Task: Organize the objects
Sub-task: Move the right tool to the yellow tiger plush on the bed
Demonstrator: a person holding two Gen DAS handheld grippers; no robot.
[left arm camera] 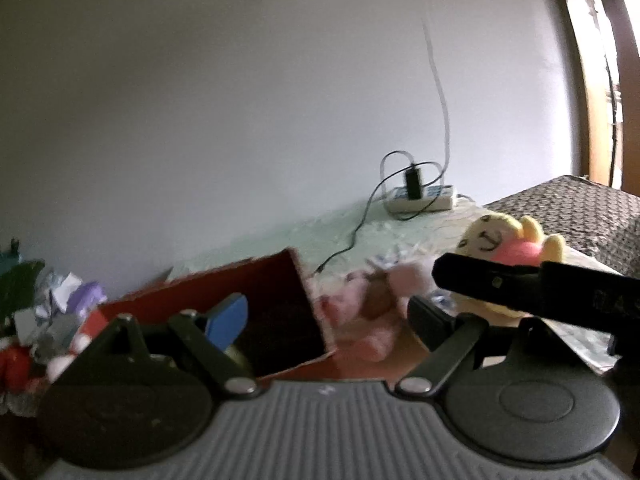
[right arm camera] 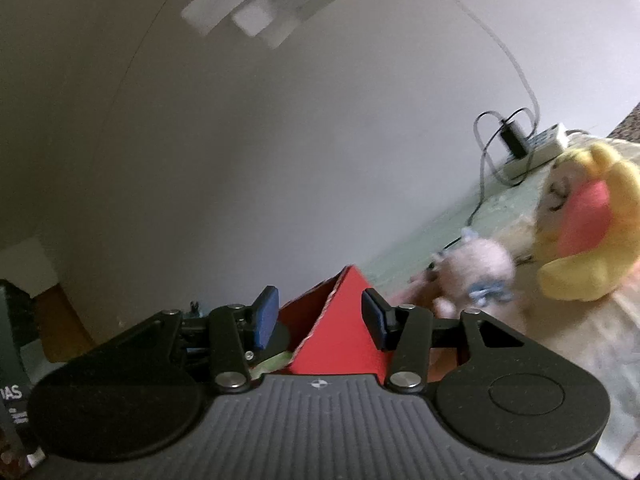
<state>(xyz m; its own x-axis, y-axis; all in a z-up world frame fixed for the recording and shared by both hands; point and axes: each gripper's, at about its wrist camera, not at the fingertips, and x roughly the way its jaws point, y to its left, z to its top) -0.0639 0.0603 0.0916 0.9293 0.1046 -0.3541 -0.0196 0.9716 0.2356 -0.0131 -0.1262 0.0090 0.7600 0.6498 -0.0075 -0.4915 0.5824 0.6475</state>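
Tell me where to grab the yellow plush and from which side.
Probably pinch the yellow plush by the soft lobe sticking out low at its near side, coming in from the left past the red box. The right gripper is open; that lobe looks narrower than the round body.

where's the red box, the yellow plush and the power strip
red box (left arm camera: 240, 288): left wrist view, on its inner red wall.
yellow plush (right arm camera: 592, 216): right wrist view, on its pink middle.
power strip (left arm camera: 424, 197): left wrist view, on its white body beside the black plug.

A white power strip with a black plug lies against the wall.
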